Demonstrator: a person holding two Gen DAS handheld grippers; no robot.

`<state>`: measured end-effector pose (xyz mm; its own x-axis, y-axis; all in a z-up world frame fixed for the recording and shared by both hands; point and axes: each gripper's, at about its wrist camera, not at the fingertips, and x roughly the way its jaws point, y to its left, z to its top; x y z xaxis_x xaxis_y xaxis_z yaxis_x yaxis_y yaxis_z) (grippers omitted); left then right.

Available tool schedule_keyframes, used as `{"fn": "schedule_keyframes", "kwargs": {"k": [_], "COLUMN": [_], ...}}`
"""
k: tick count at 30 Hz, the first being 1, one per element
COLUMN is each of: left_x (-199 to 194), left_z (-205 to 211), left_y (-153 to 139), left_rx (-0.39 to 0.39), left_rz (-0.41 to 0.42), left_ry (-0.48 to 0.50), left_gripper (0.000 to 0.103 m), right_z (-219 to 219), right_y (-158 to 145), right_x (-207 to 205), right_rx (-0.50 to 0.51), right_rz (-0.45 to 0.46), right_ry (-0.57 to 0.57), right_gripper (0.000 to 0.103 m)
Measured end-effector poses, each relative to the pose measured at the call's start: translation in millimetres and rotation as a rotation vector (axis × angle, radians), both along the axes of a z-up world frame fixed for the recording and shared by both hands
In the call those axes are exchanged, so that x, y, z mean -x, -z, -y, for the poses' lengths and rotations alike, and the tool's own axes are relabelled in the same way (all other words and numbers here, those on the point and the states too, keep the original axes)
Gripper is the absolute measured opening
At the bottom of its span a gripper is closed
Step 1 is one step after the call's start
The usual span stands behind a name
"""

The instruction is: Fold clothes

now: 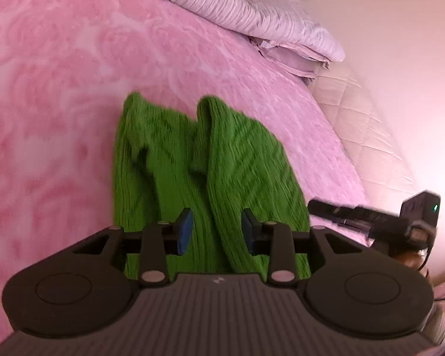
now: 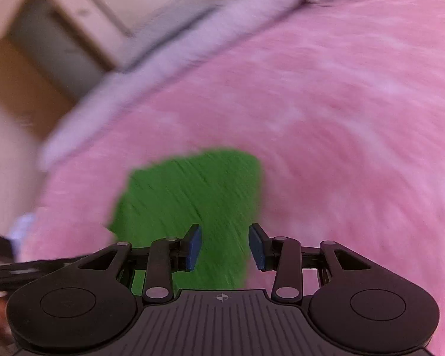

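- The pink bedspread covers the bed and serves as the folding surface; it is broad, soft and flat, which suits laying a garment out.
- The green knit garment lies on that bedspread, near its right-hand edge in the left wrist view. Both side portions appear turned in toward the middle, leaving a crease down the centre, so I judge it is already partly folded lengthwise.
- The left gripper hovers over the near end of the garment, jaws standing apart with green knit visible between the blue pads but not pinched. No cloth hangs from it, so it holds nothing; it looks placed there to start the next fold from the near edge.
- The right gripper sits just off the garment's right side, seen as a dark body in the left wrist view. Its own view is heavily blurred, so detail is poor, yet its jaws clearly stand apart and empty over a corner of the green cloth.
- A folded pale quilt rests at the far end of the bed, well apart from the garment and out of the working area.
- Likely next step, as a judgement: grip the near edge and carry it toward the far end.
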<state>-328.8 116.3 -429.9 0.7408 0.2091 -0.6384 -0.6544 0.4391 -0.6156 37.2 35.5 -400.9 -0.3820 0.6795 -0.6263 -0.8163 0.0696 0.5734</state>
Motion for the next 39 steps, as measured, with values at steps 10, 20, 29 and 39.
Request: {"fn": "schedule_keyframes", "kwargs": {"k": [10,20,29,39], "left_x": [-36.2,-37.5,-1.9,-3.3], "left_z": [-30.8,-33.4,-63.7,-67.2], "left_y": [14.4,5.2,-23.7,18.7], "left_rx": [-0.029,-0.119,-0.177,-0.139], "left_rz": [-0.022,0.014,-0.078,-0.146], "left_ry": [-0.027,0.032,0.013,0.013], "left_gripper": [0.034,0.01,0.01,0.015], "right_z": [-82.4,-87.5,-113.7,-96.4], "right_y": [54.1,52.7,41.2,28.5], "right_x": [-59.5,-42.9,5.8,57.3], "right_rx": [-0.043,-0.031,0.026,-0.074], "right_rz": [-0.333,-0.287,-0.263,0.112], "right_ry": [-0.258,-0.26,-0.246,-0.241], "right_gripper": [0.04,0.04,0.028,0.024]}}
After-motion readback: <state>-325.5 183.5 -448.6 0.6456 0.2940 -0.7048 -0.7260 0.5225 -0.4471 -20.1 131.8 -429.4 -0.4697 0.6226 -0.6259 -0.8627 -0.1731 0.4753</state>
